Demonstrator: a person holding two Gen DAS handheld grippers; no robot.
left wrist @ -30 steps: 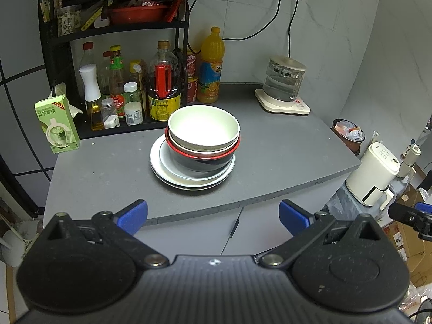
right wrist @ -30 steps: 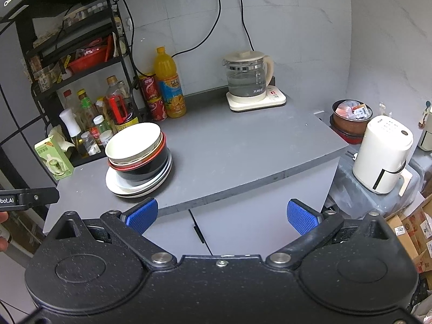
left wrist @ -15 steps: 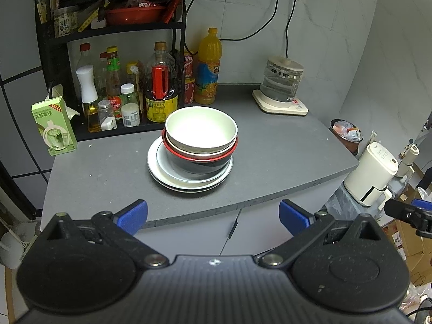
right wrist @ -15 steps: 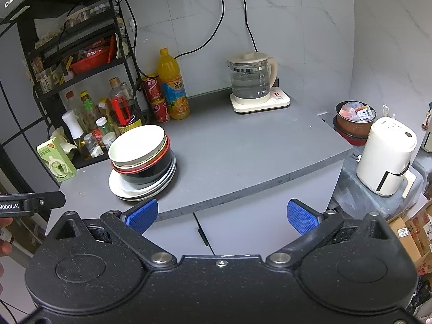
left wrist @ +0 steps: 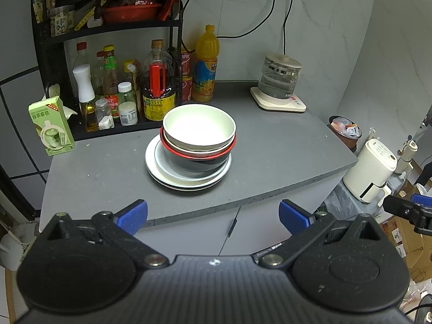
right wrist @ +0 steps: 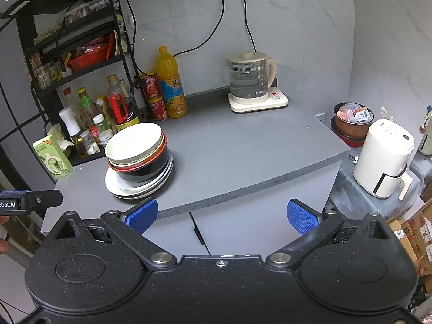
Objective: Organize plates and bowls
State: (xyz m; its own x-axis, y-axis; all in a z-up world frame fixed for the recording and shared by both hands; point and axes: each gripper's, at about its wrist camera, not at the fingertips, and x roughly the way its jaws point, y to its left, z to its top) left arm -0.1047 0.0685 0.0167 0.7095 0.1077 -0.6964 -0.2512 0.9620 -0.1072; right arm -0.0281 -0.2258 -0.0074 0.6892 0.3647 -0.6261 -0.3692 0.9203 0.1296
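A stack of dishes stands on the grey counter (left wrist: 113, 167): a white bowl (left wrist: 199, 128) on top, a black bowl with a red rim (left wrist: 197, 162) under it, and white plates (left wrist: 172, 178) at the bottom. The stack also shows in the right wrist view (right wrist: 137, 159). My left gripper (left wrist: 213, 217) is open and empty, in front of the counter's edge, apart from the stack. My right gripper (right wrist: 221, 216) is open and empty, in front of the counter, to the right of the stack.
A black rack (left wrist: 48, 54) with bottles stands behind the stack. A green carton (left wrist: 51, 127), an orange juice bottle (left wrist: 205, 64), red cans (right wrist: 154, 94) and a glass kettle (left wrist: 279, 81) stand along the back. A white appliance (right wrist: 383, 159) sits right of the counter.
Both grippers have moved a little closer to the counter; the stack looks slightly larger in both views. The dishes have not moved.
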